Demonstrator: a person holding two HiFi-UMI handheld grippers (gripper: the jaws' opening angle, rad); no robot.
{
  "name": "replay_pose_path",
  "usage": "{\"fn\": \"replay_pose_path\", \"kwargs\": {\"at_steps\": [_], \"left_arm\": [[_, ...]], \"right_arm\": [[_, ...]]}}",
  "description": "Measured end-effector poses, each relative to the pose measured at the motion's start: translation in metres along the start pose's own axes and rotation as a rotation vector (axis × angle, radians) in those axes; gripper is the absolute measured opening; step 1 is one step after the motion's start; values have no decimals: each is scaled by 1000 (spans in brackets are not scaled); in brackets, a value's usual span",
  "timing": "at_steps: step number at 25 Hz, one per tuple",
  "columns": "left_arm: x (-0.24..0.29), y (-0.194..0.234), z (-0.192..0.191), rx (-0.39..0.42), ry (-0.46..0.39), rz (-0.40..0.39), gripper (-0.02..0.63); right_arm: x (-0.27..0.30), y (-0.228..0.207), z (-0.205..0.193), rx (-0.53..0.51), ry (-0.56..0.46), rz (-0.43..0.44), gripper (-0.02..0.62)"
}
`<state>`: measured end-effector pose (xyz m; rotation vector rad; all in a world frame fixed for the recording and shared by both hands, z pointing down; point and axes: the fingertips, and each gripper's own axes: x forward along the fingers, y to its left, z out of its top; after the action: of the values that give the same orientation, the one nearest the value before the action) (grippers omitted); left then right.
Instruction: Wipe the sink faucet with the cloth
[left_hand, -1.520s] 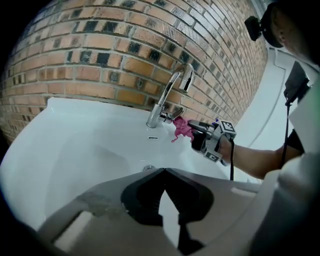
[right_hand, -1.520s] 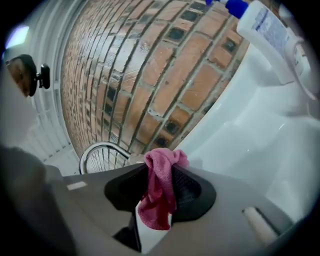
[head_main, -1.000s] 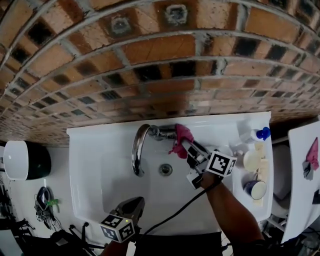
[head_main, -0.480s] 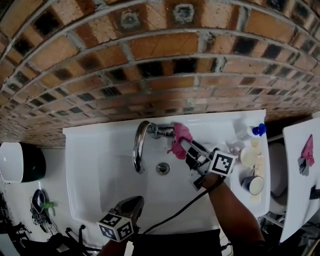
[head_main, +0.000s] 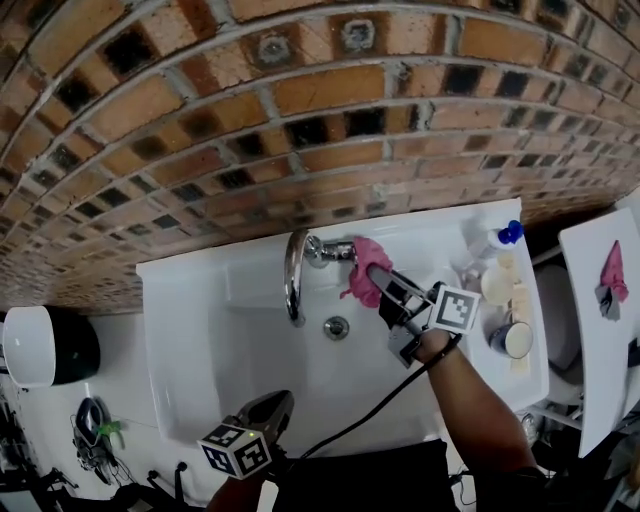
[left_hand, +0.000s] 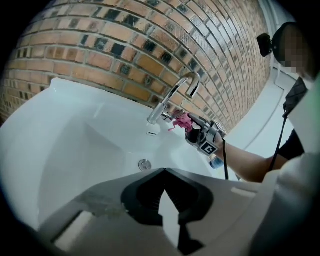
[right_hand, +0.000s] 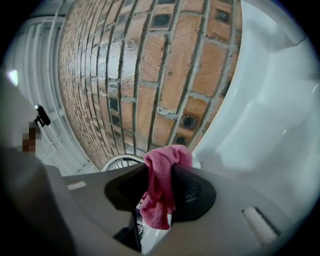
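One tool matters: the right gripper (head_main: 377, 281), clenched on the crumpled pink cloth (head_main: 362, 260), should rub the curved chrome faucet (head_main: 293, 283) firmly, base first.

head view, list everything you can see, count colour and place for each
sink: one, white, centre
brick wall: one, reddish-brown with dark inset tiles, behind the sink
faucet: one, chrome, back of the sink, spout curving over the basin
drain: one, metal, basin floor
cloth: one, pink, against the faucet base
second cloth: one, pink, on a white surface far right
bottle: one, white with blue cap, sink's back right corner
cup: one, dark-rimmed, sink's right ledge
round container: one, black and white, far left
left gripper: grey, shut, empty, at the sink's front edge
right gripper: shut on the cloth
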<state>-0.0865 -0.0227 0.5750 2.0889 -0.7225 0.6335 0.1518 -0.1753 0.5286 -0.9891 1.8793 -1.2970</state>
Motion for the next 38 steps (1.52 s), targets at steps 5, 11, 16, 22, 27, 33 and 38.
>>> {"fn": "replay_pose_path", "kwargs": {"at_steps": [5, 11, 16, 22, 27, 33, 38], "left_arm": [[-12, 21, -4, -35, 3, -1, 6], [-28, 24, 5, -22, -17, -36, 6], [-35, 32, 11, -5, -38, -47, 6], [-42, 46, 30, 4, -52, -51, 6], [-45, 54, 37, 47, -15, -63, 6], [-52, 66, 29, 78, 51, -54, 6], [-51, 76, 25, 55, 56, -29, 6]], "right_arm": [[-1, 16, -2, -71, -15, -4, 140], [-8, 24, -6, -348, 44, -187, 140], [-4, 47, -8, -437, 36, -181, 140], [10, 72, -26, -425, -12, -121, 140], [25, 53, -33, -386, -116, -154, 140], [53, 22, -35, -360, -211, -188, 140], [57, 2, -29, -331, -308, -239, 140]]}}
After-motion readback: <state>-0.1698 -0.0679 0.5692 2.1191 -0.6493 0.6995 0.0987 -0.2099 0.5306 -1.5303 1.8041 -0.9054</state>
